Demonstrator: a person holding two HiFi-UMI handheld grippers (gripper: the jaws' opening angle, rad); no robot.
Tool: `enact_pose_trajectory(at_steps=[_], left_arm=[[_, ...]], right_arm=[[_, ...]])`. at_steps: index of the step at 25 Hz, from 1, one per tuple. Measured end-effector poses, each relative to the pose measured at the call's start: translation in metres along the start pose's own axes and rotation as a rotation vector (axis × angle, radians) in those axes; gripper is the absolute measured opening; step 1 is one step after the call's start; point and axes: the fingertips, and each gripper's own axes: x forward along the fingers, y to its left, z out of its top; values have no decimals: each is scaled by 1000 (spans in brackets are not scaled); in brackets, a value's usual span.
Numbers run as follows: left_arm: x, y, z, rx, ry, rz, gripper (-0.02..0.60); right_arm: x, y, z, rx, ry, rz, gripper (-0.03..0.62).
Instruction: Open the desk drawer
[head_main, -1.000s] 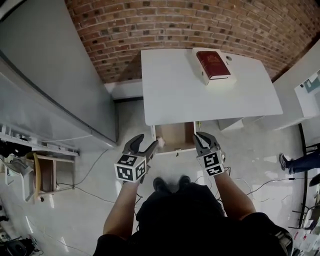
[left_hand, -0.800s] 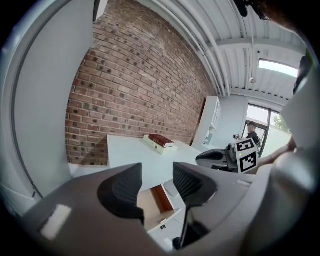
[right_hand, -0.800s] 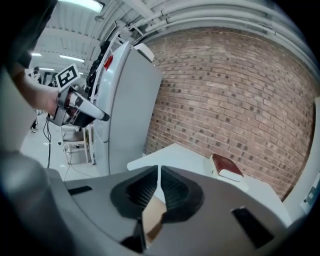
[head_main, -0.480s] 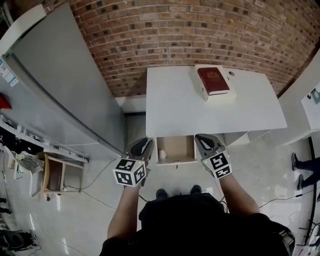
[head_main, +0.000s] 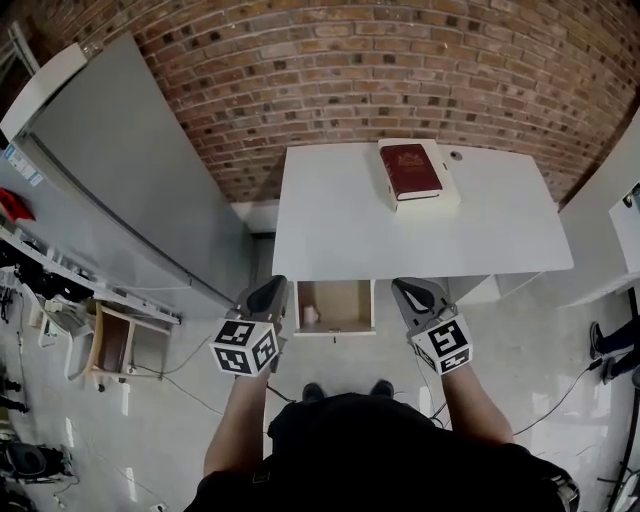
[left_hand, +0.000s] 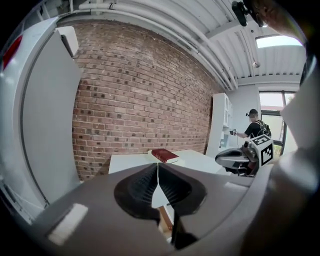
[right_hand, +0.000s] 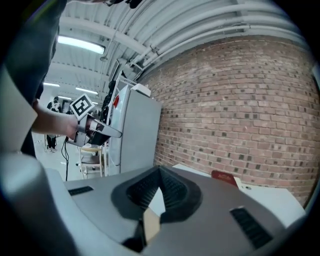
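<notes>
The white desk (head_main: 350, 230) stands against the brick wall, and its wooden drawer (head_main: 335, 305) is pulled out at the front edge, with a small white object in its left corner. My left gripper (head_main: 272, 293) hangs just left of the drawer, raised above it, jaws shut on nothing. My right gripper (head_main: 412, 292) hangs just right of the drawer, also shut and empty. In the left gripper view the closed jaws (left_hand: 157, 172) point over the desk (left_hand: 130, 162) toward the red book (left_hand: 165, 154). The right gripper view shows its closed jaws (right_hand: 159, 176) and the left gripper (right_hand: 92, 127) beyond.
A red book (head_main: 408, 168) lies on a white box at the desk's back. A grey cabinet (head_main: 130, 190) stands to the left, white cabinets (head_main: 610, 250) to the right. Cables trail on the floor. A person (left_hand: 255, 127) stands far right in the left gripper view.
Both grippers have lifted away from the drawer front and moved apart to its sides. The left gripper's jaws have closed. The drawer stays pulled out.
</notes>
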Motion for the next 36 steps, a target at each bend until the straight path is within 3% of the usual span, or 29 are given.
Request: enact_pose_trajectory(at_steps=[4, 12, 24, 36], left_arm=[[6, -20, 16, 34, -32, 42, 12], [7, -50, 26, 76, -67, 20, 12], [-19, -4, 60, 115, -135, 27, 12], [-32, 38, 47, 84, -109, 36, 12]], right_arm=[[-24, -22, 7, 75, -54, 14, 12], [-53, -29, 20, 35, -91, 14, 12], [-30, -23, 70, 70, -176, -23, 11], [-4, 3, 67, 95, -144, -14, 11]])
